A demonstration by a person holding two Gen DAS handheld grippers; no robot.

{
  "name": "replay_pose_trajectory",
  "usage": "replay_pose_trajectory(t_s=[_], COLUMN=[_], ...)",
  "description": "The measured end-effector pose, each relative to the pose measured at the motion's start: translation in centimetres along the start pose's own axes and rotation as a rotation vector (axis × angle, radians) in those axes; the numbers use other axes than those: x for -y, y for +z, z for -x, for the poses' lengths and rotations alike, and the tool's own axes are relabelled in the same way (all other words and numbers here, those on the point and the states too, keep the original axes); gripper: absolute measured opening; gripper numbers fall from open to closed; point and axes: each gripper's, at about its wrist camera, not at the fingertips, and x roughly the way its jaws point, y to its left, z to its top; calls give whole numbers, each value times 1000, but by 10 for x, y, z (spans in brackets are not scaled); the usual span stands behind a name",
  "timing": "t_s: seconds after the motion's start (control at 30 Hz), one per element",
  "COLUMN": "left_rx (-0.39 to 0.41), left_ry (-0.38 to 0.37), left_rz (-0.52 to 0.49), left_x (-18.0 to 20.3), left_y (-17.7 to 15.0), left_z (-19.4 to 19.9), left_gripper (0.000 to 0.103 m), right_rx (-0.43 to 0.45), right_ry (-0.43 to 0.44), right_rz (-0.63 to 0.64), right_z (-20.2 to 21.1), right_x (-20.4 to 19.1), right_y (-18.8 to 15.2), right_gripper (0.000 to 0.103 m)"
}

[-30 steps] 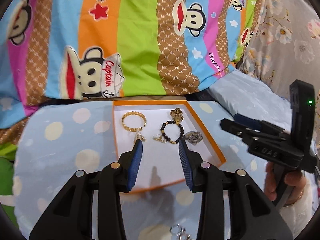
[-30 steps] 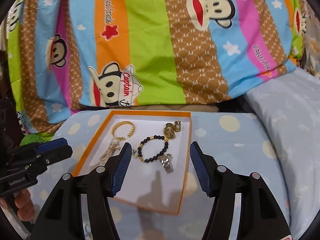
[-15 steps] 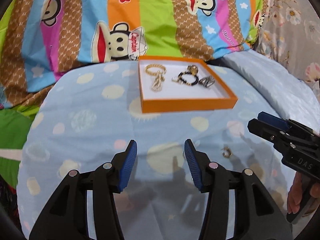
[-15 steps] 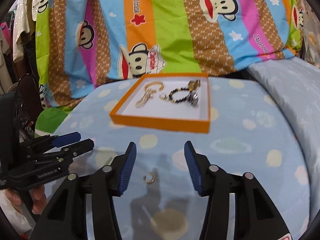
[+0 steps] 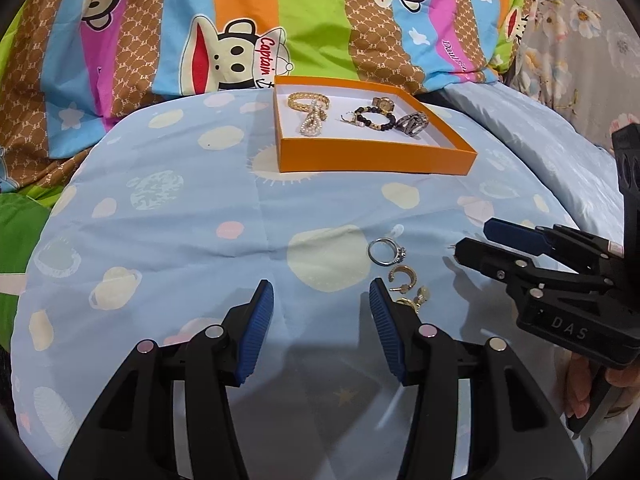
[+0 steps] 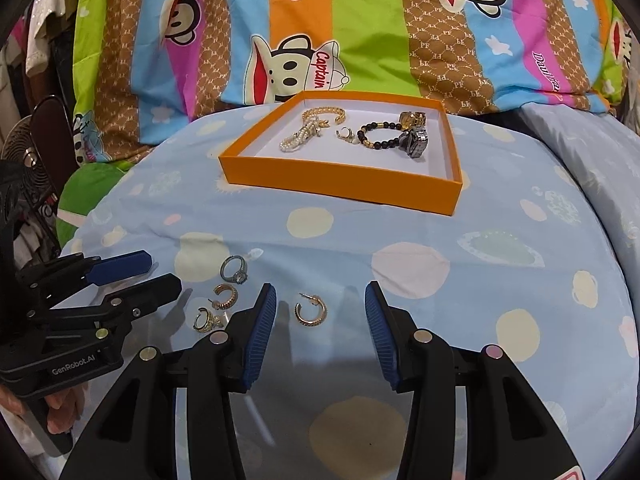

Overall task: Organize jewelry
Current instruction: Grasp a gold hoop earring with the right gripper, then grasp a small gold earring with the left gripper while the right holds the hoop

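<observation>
Right wrist view: both hand-held grippers have dropped from the orange box (image 6: 340,184) toward loose pieces; right hand-held gripper (image 6: 320,312) closing around a gold hoop earring (image 6: 310,313), left hand-held gripper (image 5: 322,312) opening, empty.

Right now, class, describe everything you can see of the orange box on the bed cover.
The orange box is a shallow, open, rectangular tray, seemingly card, with orange walls and a white inside. It sits flat on the blue spotted cover, near the striped cartoon blanket. Inside lie a gold bangle, a pearl-like piece, a dark beaded bracelet and a grey metal piece. No hand-held gripper touches it.
</observation>
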Motion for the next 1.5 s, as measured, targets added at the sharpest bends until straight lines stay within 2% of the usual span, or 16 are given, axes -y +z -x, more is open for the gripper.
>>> replay_pose_trajectory(t_s=[0.07,0.2,0.43,0.53,1.03,1.1,1.3,1.43,1.5], left_rx=[1,-8,-16,-15,-45,-46,-46,-51,-53], left_ry=[-9,-26,-28,-26,-84,-82,-112,-140,-157], left_rz=[-8,-20,-25,-32,-85,-89,-109,-123,-116], left_x=[2,7,8,10,29,31,38,42,41], left_y=[0,-1,-2,-2,-6,-5,-3,-3,-3], left_z=[1,0,-2,-2,-7,-8,-12,-14,-14], left_gripper=[56,57,57,58,61,59,38,15,15], right_rx=[-18,-41,-51,-51,-45,-45,-45,-45,-44], right_ry=[-4,-2,-12,-16,-29,-28,-25,-24,-23], right_rz=[2,0,13,26,-19,-22,-33,-35,-37], right_z=[-4,-8,-10,-10,-4,-4,-5,-6,-6], right_x=[-1,0,-3,-5,5,5,7,7,8], right_y=[0,0,-1,-1,-4,-4,-4,-4,-4], right_gripper=[36,28,27,16,16,16,16,16,16])
